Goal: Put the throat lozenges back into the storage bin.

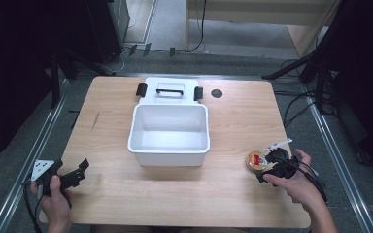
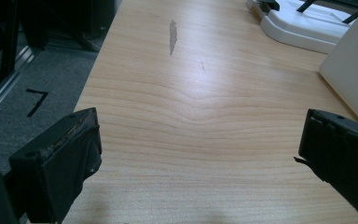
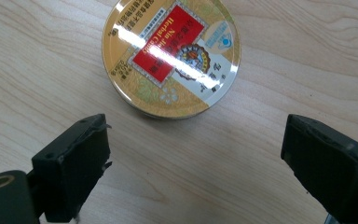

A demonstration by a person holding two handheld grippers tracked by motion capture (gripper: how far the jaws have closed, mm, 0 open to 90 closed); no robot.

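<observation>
- Right tongs point(image 3: 193, 163): jaws spread, nothing between them; pads bare.
- Tin point(image 3: 171, 58) lies just beyond the right tongs, toward 12 o'clock in the right gripper view, a shade to the left of the gap's centre line. Tin and jaws are apart, with bare wood between them.
- High view: right tongs point(image 1: 271, 167) sit at the surface's 4 o'clock corner, tin point(image 1: 256, 161) just to their 9 o'clock side, partly covered by the gripper. Right hand point(image 1: 296, 182) grips the tool from the near edge.
- Tin is round and flat, lid up, resting on the surface point(image 1: 233, 126). No long axis as a body; its red label band runs diagonally, about 1 to 7 o'clock in the right gripper view.
- Judgement: the next move turns on that short forward gap. Tongs would need to advance toward 12 o'clock and drop so the jaws straddle the rim; the spread looks close to the tin's width, so fit is uncertain.
- Left tongs point(image 2: 200, 154): jaws spread wide, empty, over bare wood. In the high view they sit at 8 o'clock point(image 1: 80, 171), well apart from the tin. Right hand is far nearer.
- Bin point(image 1: 169, 133), white, open, mid-surface, at 10 o'clock from the tin; its lid point(image 1: 170, 91) lies flat behind it at 12 o'clock.
</observation>
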